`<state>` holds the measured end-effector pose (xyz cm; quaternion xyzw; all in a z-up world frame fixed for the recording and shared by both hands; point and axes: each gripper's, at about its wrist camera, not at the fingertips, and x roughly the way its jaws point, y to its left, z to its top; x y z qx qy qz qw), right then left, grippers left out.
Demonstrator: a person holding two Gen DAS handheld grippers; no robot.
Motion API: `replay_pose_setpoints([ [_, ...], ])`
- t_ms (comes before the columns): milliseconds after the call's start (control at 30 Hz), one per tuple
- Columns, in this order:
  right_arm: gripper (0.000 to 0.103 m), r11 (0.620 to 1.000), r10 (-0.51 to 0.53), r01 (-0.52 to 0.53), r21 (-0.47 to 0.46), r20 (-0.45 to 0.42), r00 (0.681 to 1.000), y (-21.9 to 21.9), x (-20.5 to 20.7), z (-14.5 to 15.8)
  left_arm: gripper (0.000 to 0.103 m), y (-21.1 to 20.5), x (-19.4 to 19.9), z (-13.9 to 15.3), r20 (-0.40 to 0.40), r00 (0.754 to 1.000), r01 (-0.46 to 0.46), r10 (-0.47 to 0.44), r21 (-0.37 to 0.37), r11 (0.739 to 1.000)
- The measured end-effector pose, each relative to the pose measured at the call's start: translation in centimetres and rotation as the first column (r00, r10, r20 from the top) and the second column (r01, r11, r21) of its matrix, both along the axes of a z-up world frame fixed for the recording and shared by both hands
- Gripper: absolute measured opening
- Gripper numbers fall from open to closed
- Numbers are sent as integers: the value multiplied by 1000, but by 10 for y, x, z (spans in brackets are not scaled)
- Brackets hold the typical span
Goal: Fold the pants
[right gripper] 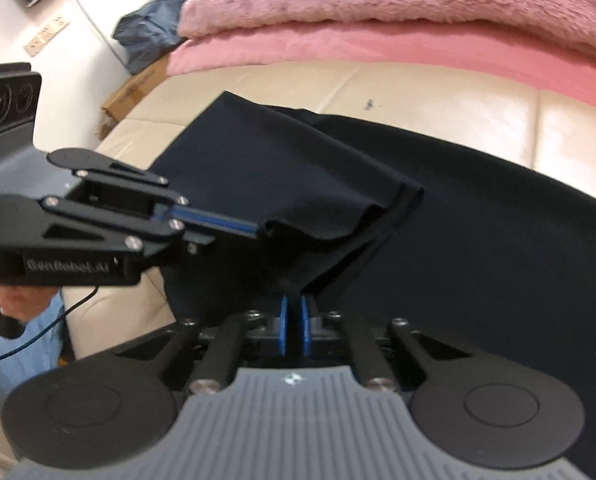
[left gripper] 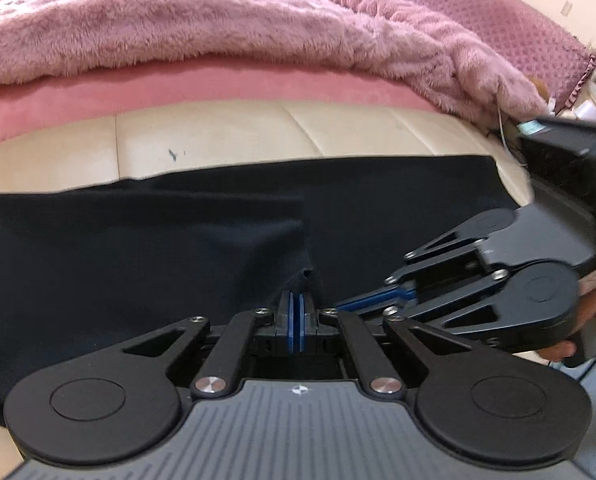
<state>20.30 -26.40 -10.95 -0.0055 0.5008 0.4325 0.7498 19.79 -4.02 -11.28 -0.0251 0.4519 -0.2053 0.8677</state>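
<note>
Black pants (left gripper: 138,248) lie spread across a cream leather sofa seat (left gripper: 218,132). My left gripper (left gripper: 296,300) is shut on a lifted edge of the pants near me. My right gripper (right gripper: 294,304) is shut on the pants too, right beside the left one; it shows in the left wrist view (left gripper: 345,302). In the right wrist view the pants (right gripper: 477,240) have a flap raised and draped between both grippers, and the left gripper (right gripper: 256,232) pinches the cloth at the left.
A fluffy pink blanket (left gripper: 178,20) over a pink cover (left gripper: 178,88) lies behind the seat. A grey-blue garment (right gripper: 154,32) and a cardboard box (right gripper: 134,88) sit beyond the sofa's left end. A hand (right gripper: 14,300) holds the left gripper's handle.
</note>
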Motion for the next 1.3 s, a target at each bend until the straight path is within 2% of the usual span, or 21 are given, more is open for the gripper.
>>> replay_pose_setpoints([
  [67,9,999,-27,27,-17,13,1000,-1,-5,4,2,0,-1,-3,-8,1000,-5,5,3,1000],
  [133,10,996,-77,80,-29,74,994,-6,-13,12,2,0,-2,-3,-6,1000,-14,14,-1,1000],
  [233,10,990,-140,140,8,127,982,-10,-24,18,0,3,-5,2,24,998,-57,57,-23,998],
  [367,6,979,-201,203,0,152,968,-4,-34,11,0,19,-14,24,107,981,-144,162,-158,977],
  [433,5,973,-224,229,-27,133,965,-1,-35,4,0,21,-17,31,128,975,-151,180,-209,966],
  [467,5,970,-235,241,-33,129,963,-1,-35,1,0,17,-16,31,120,980,-133,161,-214,968],
  [567,5,965,-260,263,-14,109,959,-3,-34,-1,0,-5,-12,12,84,993,-70,83,-141,987],
  [633,5,966,-256,259,-20,107,961,-4,-34,-1,0,-14,-11,0,57,996,-62,70,-122,991],
  [833,3,970,-224,234,-67,132,966,1,-35,4,1,-12,-2,-8,-61,995,-93,84,-162,982],
  [900,8,967,-234,244,-66,137,963,-1,-35,7,2,-2,-9,-2,-38,994,-106,100,-186,977],
  [967,9,959,-274,282,-37,144,951,-10,-34,13,8,10,-11,10,1,992,-123,125,-199,972],
  [1133,11,924,-381,375,71,116,917,-17,-19,20,10,43,-6,19,63,973,-215,221,-96,972],
  [1300,11,891,-452,444,90,93,887,-4,10,14,10,71,-7,20,80,953,-287,292,-72,955],
])
